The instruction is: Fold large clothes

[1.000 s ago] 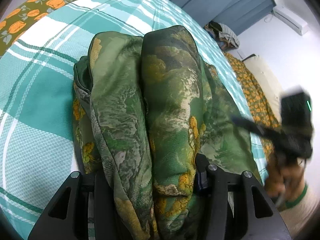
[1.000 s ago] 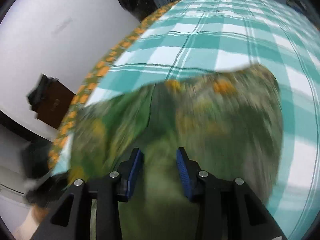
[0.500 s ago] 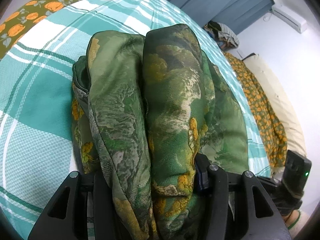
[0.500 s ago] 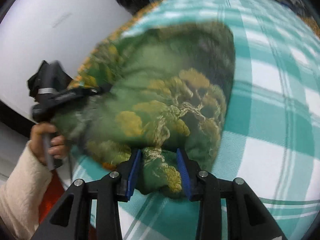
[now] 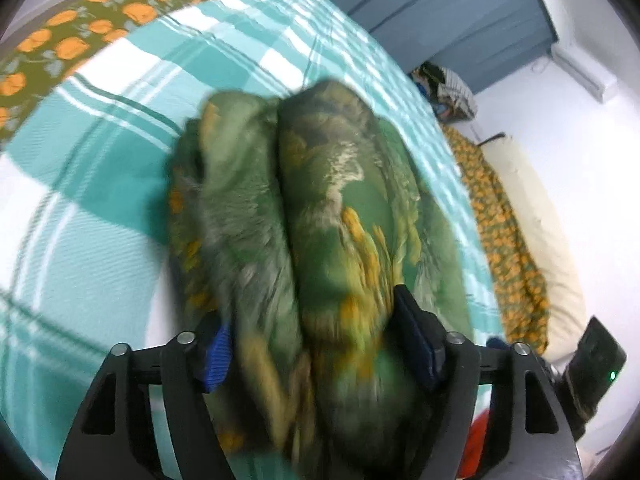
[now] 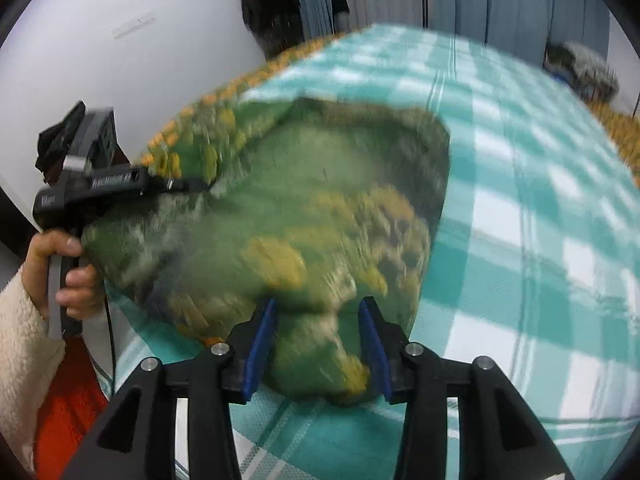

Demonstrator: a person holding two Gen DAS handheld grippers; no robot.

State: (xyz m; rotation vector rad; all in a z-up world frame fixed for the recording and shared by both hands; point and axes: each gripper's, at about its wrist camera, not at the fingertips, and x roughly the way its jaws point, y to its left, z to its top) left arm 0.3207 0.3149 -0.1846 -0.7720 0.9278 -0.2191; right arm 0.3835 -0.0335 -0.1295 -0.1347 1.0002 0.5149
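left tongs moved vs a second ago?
Yes. The left tongs have pulled back: the green garment sits lower against the plaid bedspread, and the jaws are opening around it.

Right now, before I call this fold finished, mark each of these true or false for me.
1. The green garment lies on a teal plaid bedcover. True.
2. The garment is spread flat in a single layer. False: it is bunched into thick folds.
3. Cloth sits between the fingers of the left gripper, whose jaws are opening. True.
4. The right gripper is far from the garment. False: a fold of it lies between its opening jaws.
5. A hand in a cream sleeve holds the left gripper. True.
6. The bedcover is plain white. False: teal and white checks.
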